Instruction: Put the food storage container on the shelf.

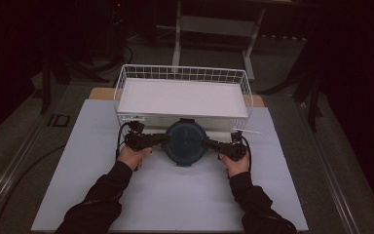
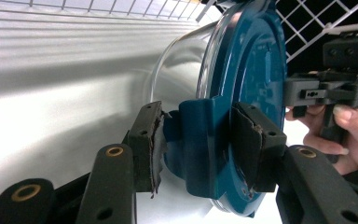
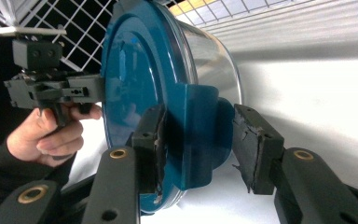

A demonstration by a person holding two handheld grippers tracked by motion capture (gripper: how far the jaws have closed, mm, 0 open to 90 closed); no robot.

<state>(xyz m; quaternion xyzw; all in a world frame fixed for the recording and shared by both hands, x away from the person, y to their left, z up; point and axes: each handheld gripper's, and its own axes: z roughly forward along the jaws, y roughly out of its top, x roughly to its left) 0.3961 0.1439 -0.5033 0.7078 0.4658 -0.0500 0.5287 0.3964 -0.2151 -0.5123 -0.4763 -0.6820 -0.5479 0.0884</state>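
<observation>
A round clear container with a dark blue lid (image 1: 186, 141) sits between my two grippers, just in front of the white wire basket (image 1: 182, 68). My left gripper (image 1: 164, 140) is shut on the lid's left-hand tab (image 2: 200, 140), one pad on each side of it. From the other side, my right gripper (image 1: 205, 143) is shut on the opposite tab (image 3: 200, 140). The clear body (image 2: 177, 60) extends away from the lid towards the white surface; whether its base rests on anything is hidden. Each gripper view also shows the other hand and its gripper (image 2: 326, 88) (image 3: 51, 88).
The wire basket holds a flat white sheet (image 1: 182, 97) and stands at the far side of a pale mat (image 1: 175, 195) on the table. Dark table legs and cables lie on the floor beyond (image 1: 214, 29).
</observation>
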